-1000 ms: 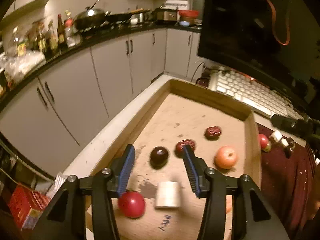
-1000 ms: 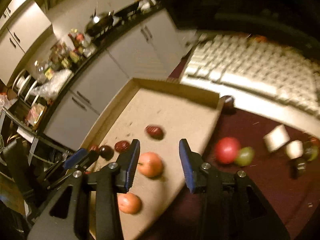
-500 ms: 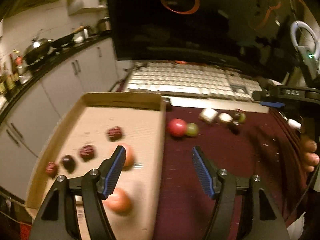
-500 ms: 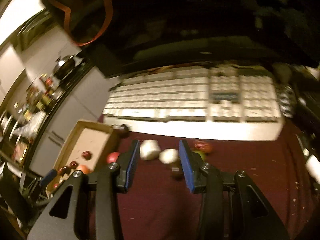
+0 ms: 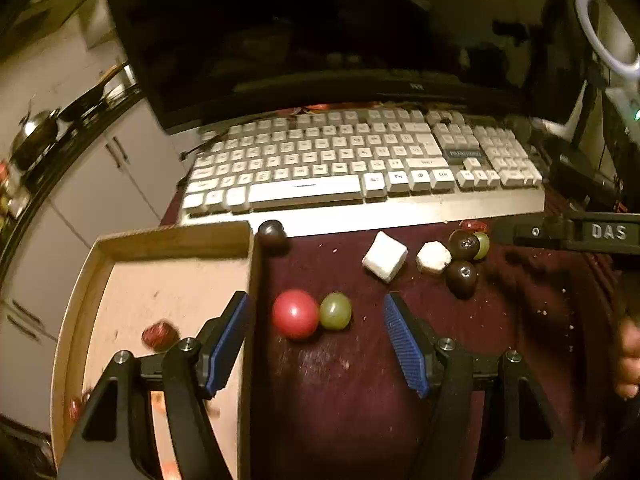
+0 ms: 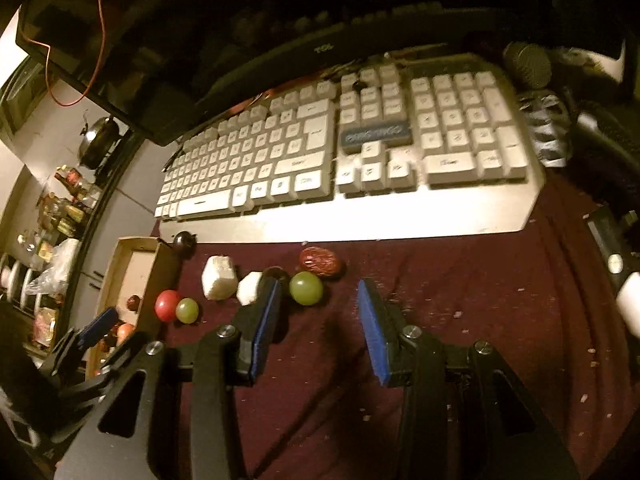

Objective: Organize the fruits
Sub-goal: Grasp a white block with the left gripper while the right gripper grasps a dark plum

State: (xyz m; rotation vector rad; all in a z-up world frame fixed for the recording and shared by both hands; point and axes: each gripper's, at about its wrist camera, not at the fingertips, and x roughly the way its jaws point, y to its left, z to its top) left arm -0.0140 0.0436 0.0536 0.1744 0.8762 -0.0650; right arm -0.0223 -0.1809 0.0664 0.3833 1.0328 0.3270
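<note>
**Fruit loose on the desk, both tongs empty**

The word "DAS" shows on a black bar (image 5: 608, 232) at the right. On the maroon desk (image 5: 360, 400) lie one red ball-shaped fruit (image 5: 295, 314) touching one green grape (image 5: 335, 311), two white cubes (image 5: 385, 256), two dark fruits (image 5: 462, 278) and a second grape (image 6: 306, 288) beside one red date (image 6: 320, 262). The left tongs (image 5: 316, 340) gape open, having just widened, nothing between them; one finger overhangs the cardboard tray (image 5: 172, 240). The right tongs (image 6: 318, 320) stand apart, empty.

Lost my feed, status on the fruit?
Both tongs open, empty. Left tongs frame red fruit and green grape on cloth. Cardboard tray wall beside left pad.
</note>
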